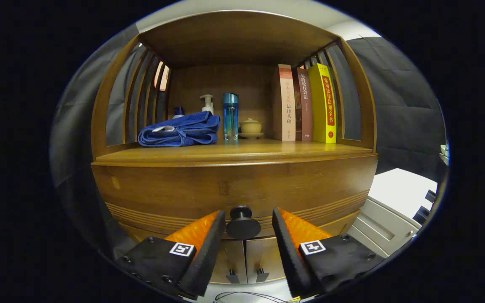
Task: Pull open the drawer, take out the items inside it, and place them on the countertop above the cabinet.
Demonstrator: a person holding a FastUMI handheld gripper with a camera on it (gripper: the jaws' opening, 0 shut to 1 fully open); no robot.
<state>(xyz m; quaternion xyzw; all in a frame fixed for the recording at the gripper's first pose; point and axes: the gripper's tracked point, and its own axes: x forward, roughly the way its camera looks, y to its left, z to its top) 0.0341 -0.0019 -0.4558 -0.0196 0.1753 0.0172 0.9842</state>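
Gripper view shows the fingers [246, 229] spread apart around the drawer knob [243, 224], not yet pressing it. Drawer [234, 191] looks shut beneath the table [234, 152], so opening and unloading all remain.

Dark cloth wall [398, 105]; white unit [394, 210] beside wooden cabinet [234, 185].

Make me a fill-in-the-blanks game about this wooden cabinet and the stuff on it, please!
1. The hand-held gripper is open, with the drawer's round black ____ between its fingers.
2. The folded towel on the countertop is ____ in colour.
3. The drawer is still ____.
4. Beside the yellow book stand ____ more books.

Missing words: knob; blue; closed; two
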